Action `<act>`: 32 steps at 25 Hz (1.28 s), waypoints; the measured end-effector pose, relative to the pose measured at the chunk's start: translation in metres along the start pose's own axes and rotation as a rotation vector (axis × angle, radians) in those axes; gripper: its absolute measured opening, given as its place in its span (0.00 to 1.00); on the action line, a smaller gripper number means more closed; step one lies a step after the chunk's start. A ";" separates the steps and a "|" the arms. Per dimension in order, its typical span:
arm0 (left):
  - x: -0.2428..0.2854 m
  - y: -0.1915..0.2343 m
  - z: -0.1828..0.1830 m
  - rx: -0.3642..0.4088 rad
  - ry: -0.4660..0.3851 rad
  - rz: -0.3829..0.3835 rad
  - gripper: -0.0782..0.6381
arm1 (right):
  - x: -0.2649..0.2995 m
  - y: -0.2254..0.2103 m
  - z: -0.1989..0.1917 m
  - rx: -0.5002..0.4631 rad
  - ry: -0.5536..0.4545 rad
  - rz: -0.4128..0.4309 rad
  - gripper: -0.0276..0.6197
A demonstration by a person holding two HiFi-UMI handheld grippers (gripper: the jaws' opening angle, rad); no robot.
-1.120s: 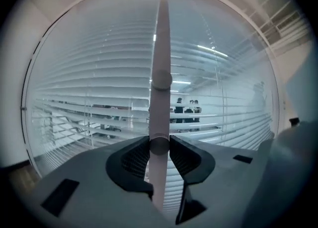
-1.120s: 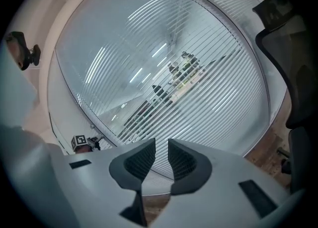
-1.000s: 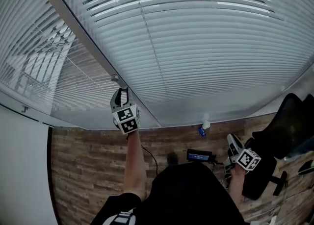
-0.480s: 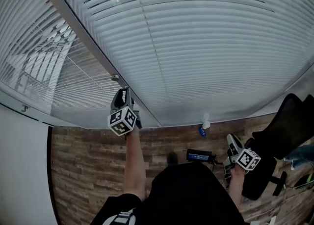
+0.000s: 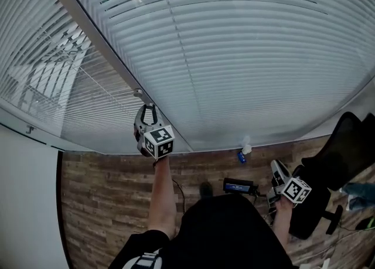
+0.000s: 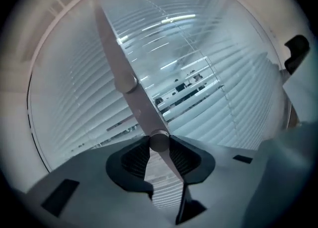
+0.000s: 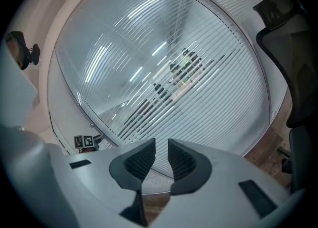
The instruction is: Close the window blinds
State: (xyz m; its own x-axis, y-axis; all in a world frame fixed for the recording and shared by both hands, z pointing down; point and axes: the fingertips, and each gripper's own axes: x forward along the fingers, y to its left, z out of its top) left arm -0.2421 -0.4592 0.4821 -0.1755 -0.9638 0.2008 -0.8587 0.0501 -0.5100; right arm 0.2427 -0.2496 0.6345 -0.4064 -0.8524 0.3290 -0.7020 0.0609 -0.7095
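Where the person stands: on a wood-plank floor [image 5: 105, 191] at the foot of a tall glazed wall, one arm raised, the other low beside an office chair [image 5: 337, 156].
Right gripper [image 7: 159, 146]: held low at the person's side, well apart from the window. Its fingers [image 7: 139, 165] stand a narrow gap apart with nothing between them.
Left gripper [image 5: 146, 108]: raised to the frame post, its fingers [image 6: 134, 160] closed from both sides on a small round grey knob [image 6: 159, 141].
Knob: it sits on the frame post [image 6: 115, 53] between the two panes, just below a second knob [image 6: 128, 83] like it. By its place it is judged to be the slat control.
Handling: the knob looks hard, smooth and small, so it is likely slippery. The hold belongs square on its rim, pads opposite each other, with the turn about its own axis. It should turn lightly, and forcing it past a stop could harm the mechanism.
Blinds [image 5: 246, 68]: thin pale slats fill the panes on either side of the post. They look light and easily bent, and are best left untouched by the fingers.
Progress: the lower slats look nearly shut, while gaps near the top show a room beyond, so the closing seems unfinished.
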 end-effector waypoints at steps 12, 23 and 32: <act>-0.006 0.007 0.003 -0.694 -0.122 -0.195 0.31 | 0.007 0.010 0.003 -0.020 0.012 0.008 0.16; 0.002 0.001 -0.001 0.048 0.007 0.030 0.30 | 0.006 0.005 -0.003 -0.016 0.016 0.013 0.16; -0.006 0.008 0.000 -0.571 -0.092 -0.160 0.33 | 0.007 0.004 -0.005 -0.022 0.020 0.017 0.16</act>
State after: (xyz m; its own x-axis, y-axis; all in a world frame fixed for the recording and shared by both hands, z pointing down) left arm -0.2476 -0.4525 0.4773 -0.0018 -0.9885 0.1515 -0.9984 0.0103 0.0555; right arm 0.2339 -0.2531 0.6369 -0.4300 -0.8405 0.3296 -0.7073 0.0868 -0.7016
